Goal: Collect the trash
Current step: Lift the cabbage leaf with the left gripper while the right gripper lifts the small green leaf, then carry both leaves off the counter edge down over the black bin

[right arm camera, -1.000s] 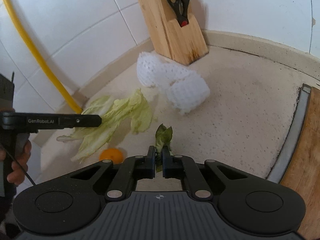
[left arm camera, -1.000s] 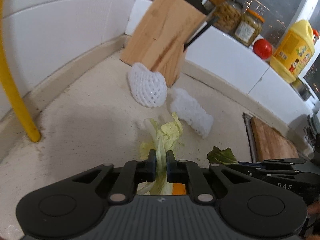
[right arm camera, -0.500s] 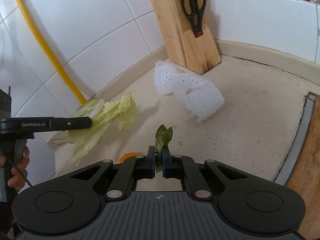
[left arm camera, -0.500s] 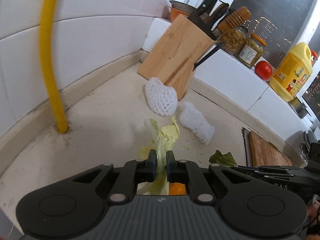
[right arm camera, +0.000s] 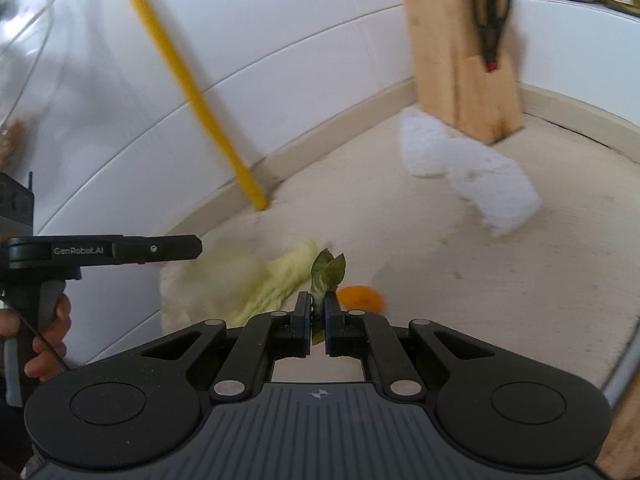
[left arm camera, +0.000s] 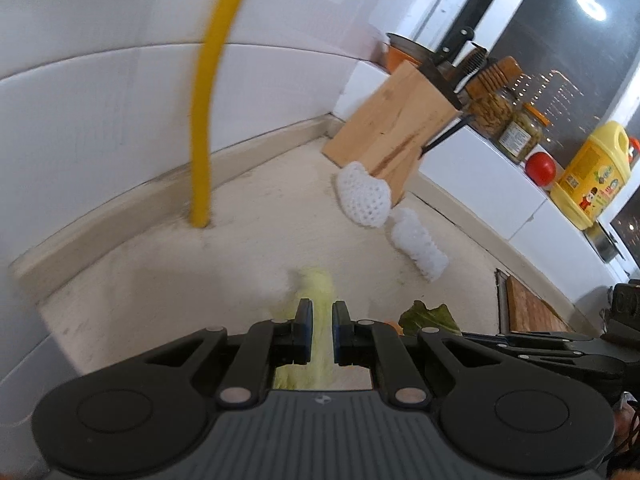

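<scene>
My left gripper [left arm camera: 319, 312] is shut on a pale green cabbage leaf [left arm camera: 316, 292], which hangs blurred between its fingers above the beige counter. The same cabbage leaf [right arm camera: 256, 280] shows in the right wrist view, below the left gripper's side. My right gripper [right arm camera: 318, 304] is shut on a small dark green leaf [right arm camera: 328, 268]; that dark leaf [left arm camera: 428, 316] also appears at the lower right of the left view. An orange peel [right arm camera: 360, 296] lies on the counter just right of the right fingers. Two white foam fruit nets [left arm camera: 364, 196] [left arm camera: 420, 244] lie near the knife block.
A wooden knife block [left arm camera: 396, 136] stands in the corner. A yellow pipe [left arm camera: 202, 128] rises from the counter by the tiled wall. Jars [left arm camera: 520, 136], a tomato [left arm camera: 540, 168] and a yellow oil bottle [left arm camera: 592, 176] sit on the ledge. A wooden cutting board [left arm camera: 528, 308] lies at right.
Both grippers have drawn back and lifted with their leaves; the knife block and foam nets look farther off. The cabbage leaf has left the counter, and the views have rolled.
</scene>
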`<state>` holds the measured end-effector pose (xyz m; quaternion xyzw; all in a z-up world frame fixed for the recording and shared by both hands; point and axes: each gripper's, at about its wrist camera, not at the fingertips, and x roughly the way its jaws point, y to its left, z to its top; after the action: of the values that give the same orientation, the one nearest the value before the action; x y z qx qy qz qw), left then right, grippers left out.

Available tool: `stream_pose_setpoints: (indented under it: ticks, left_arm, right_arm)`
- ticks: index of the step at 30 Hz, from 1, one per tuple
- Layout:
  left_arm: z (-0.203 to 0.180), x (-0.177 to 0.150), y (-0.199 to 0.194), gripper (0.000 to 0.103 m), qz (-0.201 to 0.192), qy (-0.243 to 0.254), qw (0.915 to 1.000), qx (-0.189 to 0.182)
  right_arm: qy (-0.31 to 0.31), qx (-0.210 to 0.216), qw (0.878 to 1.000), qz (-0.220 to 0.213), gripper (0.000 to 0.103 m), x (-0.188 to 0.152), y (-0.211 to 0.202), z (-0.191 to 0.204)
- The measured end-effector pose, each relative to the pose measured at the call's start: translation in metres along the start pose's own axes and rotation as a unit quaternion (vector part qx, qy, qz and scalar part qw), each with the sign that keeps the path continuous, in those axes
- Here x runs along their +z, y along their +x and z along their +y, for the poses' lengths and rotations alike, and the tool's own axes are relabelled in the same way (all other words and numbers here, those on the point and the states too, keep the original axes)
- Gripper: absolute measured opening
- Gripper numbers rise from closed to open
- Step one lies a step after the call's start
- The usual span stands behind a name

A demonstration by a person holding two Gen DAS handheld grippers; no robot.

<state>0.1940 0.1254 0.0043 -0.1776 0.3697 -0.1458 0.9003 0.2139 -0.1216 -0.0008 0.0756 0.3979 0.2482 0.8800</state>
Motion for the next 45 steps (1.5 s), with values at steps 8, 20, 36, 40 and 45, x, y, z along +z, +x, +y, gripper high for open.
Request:
stream_pose_setpoints:
  ticks: [8,20,36,40,45]
  left_arm:
    - [-0.001,-0.025,0.019,0.028,0.023,0.001,0.9993,0.029]
    - [0.002,-0.044,0.038,0.004,0.058,0.003,0.9965,0.061]
    - [0.037,-0.041,-0.007,0.003,0.001,-0.101,0.9948,0.015]
    - [0.039,-0.039,-0.018,0.003,-0.01,-0.101,0.9947,0.015]
    - [0.043,-0.042,-0.036,0.003,-0.027,-0.105,0.994,0.018]
  right_arm:
    - [-0.016,0.0,1.0,0.018,0.009,-0.006,0.005,0.013]
    - [0.002,0.011,1.0,0.021,0.01,-0.015,0.001,0.003]
    - [-0.028,0.028,0.999,0.023,0.01,-0.008,0.015,0.023]
    - [-0.034,0.031,0.999,0.021,0.01,-0.007,0.012,0.03]
    - [-0.048,0.046,0.998,0.022,0.01,-0.003,0.015,0.046]
